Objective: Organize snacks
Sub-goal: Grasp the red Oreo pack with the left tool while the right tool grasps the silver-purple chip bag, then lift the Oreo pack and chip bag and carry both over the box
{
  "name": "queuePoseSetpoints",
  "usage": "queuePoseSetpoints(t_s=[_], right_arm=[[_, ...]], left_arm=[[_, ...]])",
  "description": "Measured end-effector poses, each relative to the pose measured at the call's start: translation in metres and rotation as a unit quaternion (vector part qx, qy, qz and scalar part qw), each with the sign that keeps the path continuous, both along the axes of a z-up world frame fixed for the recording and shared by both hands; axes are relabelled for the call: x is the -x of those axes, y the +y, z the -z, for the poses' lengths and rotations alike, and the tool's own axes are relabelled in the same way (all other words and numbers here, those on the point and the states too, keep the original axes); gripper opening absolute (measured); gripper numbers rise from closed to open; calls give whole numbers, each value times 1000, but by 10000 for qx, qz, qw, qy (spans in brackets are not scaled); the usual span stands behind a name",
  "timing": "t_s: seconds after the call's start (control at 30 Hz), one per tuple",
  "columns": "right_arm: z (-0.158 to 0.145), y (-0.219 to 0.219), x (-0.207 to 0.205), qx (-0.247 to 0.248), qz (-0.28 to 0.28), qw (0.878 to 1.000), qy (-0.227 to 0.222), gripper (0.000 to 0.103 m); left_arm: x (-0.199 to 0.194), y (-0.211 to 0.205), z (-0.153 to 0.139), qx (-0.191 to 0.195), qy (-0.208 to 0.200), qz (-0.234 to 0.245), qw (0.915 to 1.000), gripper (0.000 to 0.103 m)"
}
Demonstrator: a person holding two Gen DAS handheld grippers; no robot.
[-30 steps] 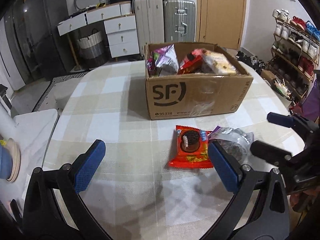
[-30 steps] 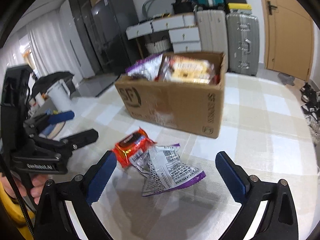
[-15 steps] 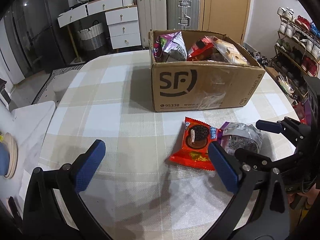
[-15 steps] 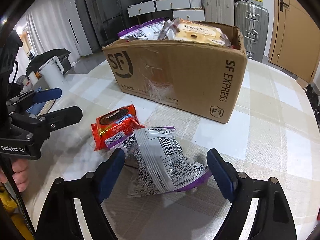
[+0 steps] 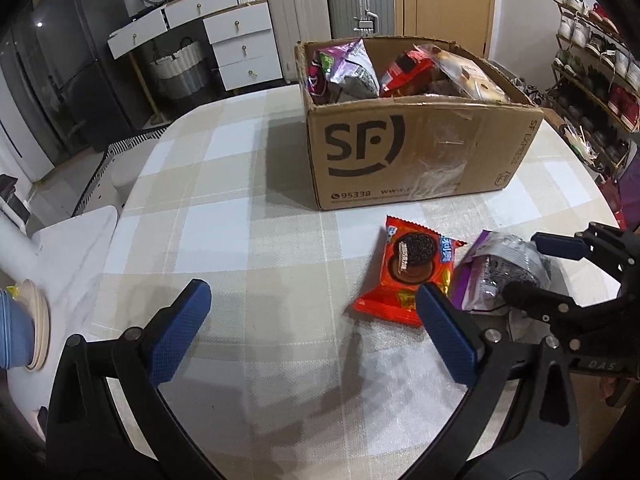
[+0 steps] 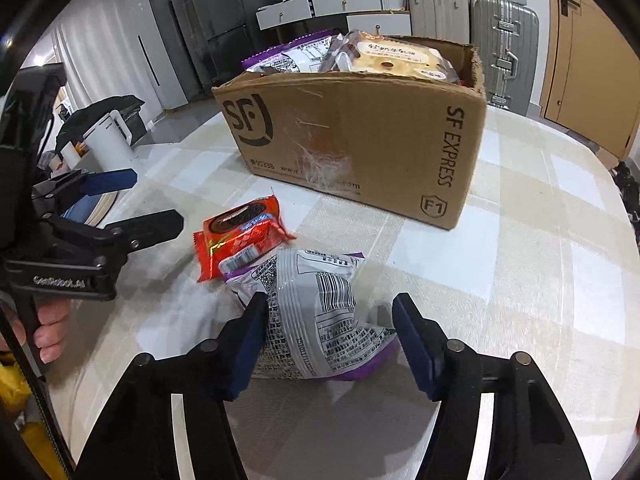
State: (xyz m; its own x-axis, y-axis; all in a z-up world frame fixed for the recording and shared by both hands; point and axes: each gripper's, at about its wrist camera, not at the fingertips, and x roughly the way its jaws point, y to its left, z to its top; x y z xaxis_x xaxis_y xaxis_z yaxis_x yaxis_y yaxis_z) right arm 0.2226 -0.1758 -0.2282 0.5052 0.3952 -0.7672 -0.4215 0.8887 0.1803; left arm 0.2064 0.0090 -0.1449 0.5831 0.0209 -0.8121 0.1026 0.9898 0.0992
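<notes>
I have the brown cardboard SF box (image 5: 416,148), stuffed with snack packets, as my landmark on the beige checked tablecloth (image 5: 224,208). Just in front of the box lie two loose snacks, touching: an orange-red chocolate-cookie packet (image 6: 240,236) and, overlapping its near edge, a crinkled silver-and-purple snack bag (image 6: 316,308). My right gripper (image 6: 328,340) has the bag between its blue-padded jaws, which have just been closing; the left pad is against the bag's side, while I cannot tell whether the right pad touches it. My left gripper (image 5: 312,336) hangs with its jaws spread wide and nothing between them, over bare cloth in front of the box, its right finger beside the cookie packet.
</notes>
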Motion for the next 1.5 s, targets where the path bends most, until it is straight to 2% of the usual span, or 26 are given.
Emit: queuePoseSetpoints(t_s=[0.17, 0.4, 0.63, 0.8, 0.87, 0.97, 1.03, 1.07, 1.13, 1.23, 1.33, 1.5], right_arm=[[-3, -17, 17, -381, 213, 9990, 57, 63], [-19, -54, 46, -1283, 651, 9896, 13, 62], [-32, -76, 80, -1599, 903, 9827, -238, 62], [-29, -87, 93, -1743, 1054, 9788, -219, 62], [-26, -92, 94, -1816, 1088, 9772, -172, 62], [-21, -95, 96, -1854, 1147, 9759, -137, 62], [-17, -96, 94, -1875, 1166, 9753, -98, 62], [-15, -96, 93, -1873, 1175, 9752, -81, 62], [-12, -96, 93, -1871, 1188, 9751, -40, 62], [-11, -98, 93, -1929, 1233, 9734, -19, 62], [-13, -99, 94, -1973, 1269, 9721, -19, 62], [-29, -104, 101, -2574, 1286, 9577, 24, 62]], left_arm=[[3, -3, -3, 79, 101, 67, 9999, 102], [-1, -24, 1, 137, 349, 430, 9984, 102], [-26, -42, 19, 106, 525, 606, 9967, 102], [-45, -40, 36, 214, 655, 627, 9956, 101], [-50, -37, 39, 395, 728, 610, 9947, 98], [-54, -34, 43, 563, 820, 634, 9930, 85], [-53, -35, 41, 579, 744, 705, 9930, 68], [-52, -37, 39, 545, 696, 766, 9931, 63], [-50, -38, 38, 537, 647, 849, 9928, 43], [-48, -34, 35, 706, 662, 888, 9913, 41], [-44, -30, 31, 722, 589, 856, 9920, 41], [-21, -14, 12, 774, 368, 850, 9927, 41]])
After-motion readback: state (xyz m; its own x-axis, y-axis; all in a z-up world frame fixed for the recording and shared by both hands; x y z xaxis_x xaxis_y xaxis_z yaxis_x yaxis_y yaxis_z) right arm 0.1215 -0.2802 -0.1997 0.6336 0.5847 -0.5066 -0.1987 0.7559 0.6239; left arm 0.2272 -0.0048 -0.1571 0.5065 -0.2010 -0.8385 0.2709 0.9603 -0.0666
